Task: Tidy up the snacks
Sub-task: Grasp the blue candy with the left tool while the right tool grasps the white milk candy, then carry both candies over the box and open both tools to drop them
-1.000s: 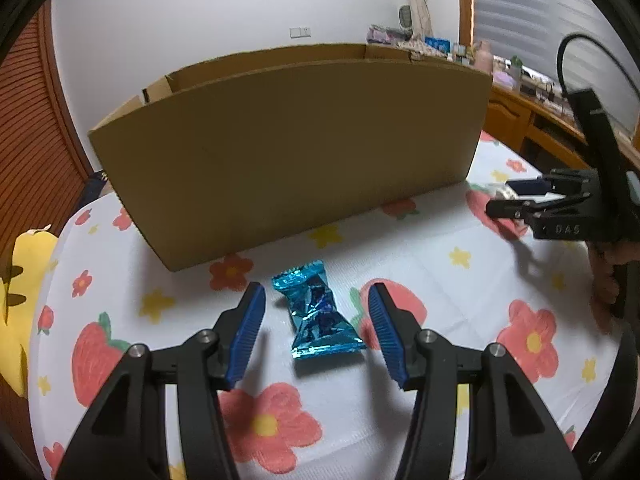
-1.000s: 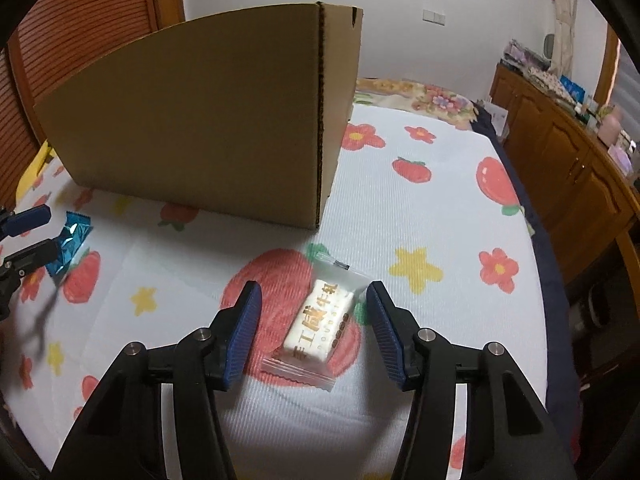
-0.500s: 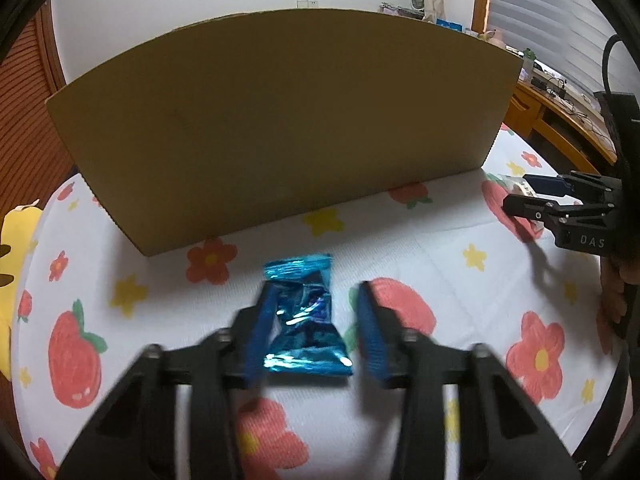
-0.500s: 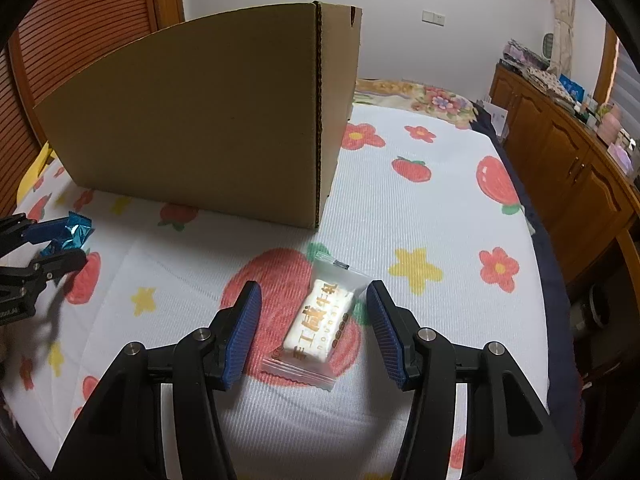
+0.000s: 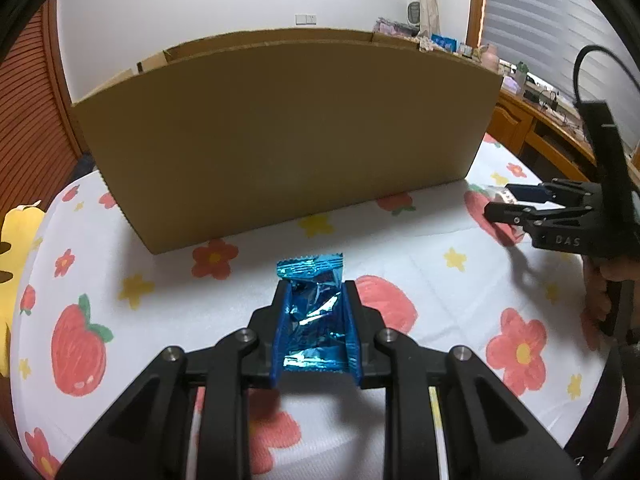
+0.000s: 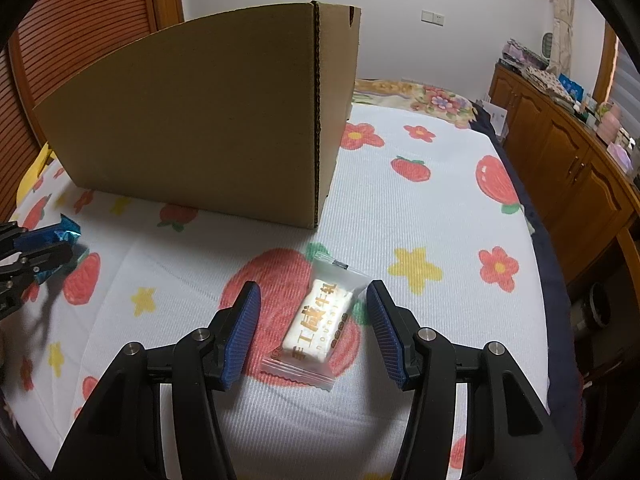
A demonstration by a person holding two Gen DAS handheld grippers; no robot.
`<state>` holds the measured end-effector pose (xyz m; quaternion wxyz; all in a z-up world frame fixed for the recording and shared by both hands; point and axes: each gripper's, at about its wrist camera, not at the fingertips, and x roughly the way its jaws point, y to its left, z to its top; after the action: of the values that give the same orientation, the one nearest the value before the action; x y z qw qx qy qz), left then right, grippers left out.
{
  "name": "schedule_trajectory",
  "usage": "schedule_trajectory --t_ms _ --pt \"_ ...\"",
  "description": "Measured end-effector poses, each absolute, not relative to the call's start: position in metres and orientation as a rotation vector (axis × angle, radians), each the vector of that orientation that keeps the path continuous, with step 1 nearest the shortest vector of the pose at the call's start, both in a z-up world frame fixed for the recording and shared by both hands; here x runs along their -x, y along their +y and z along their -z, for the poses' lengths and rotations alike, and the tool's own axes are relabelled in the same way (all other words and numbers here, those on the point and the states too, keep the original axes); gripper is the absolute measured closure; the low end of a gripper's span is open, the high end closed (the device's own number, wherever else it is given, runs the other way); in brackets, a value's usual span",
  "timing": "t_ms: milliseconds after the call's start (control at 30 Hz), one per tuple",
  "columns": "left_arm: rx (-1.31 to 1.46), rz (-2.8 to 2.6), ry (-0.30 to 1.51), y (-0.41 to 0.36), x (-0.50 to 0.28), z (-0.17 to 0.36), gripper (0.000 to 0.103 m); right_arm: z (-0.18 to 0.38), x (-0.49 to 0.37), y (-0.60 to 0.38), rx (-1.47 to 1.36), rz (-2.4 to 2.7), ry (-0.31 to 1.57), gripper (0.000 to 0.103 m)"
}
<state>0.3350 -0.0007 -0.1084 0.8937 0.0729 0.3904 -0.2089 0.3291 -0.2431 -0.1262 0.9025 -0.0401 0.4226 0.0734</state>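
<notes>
The left gripper [image 5: 316,330] sits low over the cloth [image 5: 400,248], clamped on the blue candy [image 5: 312,312]. The right gripper [image 6: 314,328] hovers low, fingers wide apart around the white nougat [image 6: 318,322], beside the box [image 6: 200,120].

Crinkled blue foil candy [image 5: 314,312] pinched off the cloth; white nougat packet [image 6: 318,322] flat before cardboard box [image 6: 208,120]

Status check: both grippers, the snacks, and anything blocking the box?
Left gripper shut on blue candy. Right gripper open, straddling white nougat packet on the cloth. Cardboard box beyond, nothing between.
</notes>
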Motion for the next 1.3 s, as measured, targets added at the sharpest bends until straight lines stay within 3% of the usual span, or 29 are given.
schedule_trajectory --t_ms 233,367,500,567,1300 --pt "-0.129 0.442 0.764 0.003 -0.322 0.097 0.080 0.126 -0.329 -0.244 0.081 -0.148 0.872 0.048" --pt "-0.129 0.448 0.744 0.003 -0.317 0.092 0.080 0.126 -0.329 -0.247 0.069 -0.134 0.870 0.055" --pt "-0.133 0.459 0.738 -0.003 -0.313 0.091 0.080 0.125 -0.330 -0.255 0.036 -0.091 0.867 0.078" --pt "-0.136 0.464 0.735 -0.007 -0.312 0.090 0.080 0.125 -0.331 -0.259 0.011 -0.083 0.867 0.083" --pt "-0.108 0.441 0.625 0.004 -0.323 0.054 0.080 0.096 -0.299 -0.264 -0.007 -0.128 0.807 0.083"
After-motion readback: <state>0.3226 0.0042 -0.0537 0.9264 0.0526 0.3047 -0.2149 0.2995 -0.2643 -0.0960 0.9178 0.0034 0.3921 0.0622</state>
